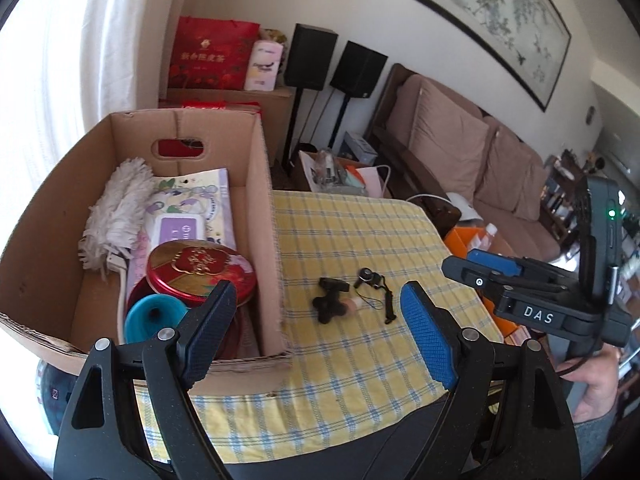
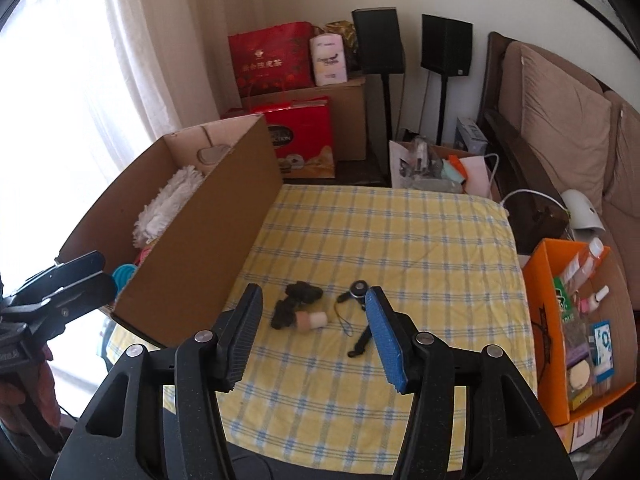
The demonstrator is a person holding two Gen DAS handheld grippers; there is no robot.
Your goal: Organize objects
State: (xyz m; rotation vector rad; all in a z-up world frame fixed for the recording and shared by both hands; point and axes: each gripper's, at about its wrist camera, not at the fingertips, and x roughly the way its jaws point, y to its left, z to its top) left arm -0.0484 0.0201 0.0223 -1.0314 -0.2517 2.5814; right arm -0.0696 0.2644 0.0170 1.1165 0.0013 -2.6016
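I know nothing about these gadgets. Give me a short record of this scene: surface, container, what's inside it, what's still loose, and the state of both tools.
surface: yellow checked cloth
container: open cardboard box at the cloth's left side
inside box: white duster, red round tin, teal cup
loose on cloth: black fuzzy item, small black strap gadget
left gripper: fingers apart, empty
right gripper: fingers apart, empty
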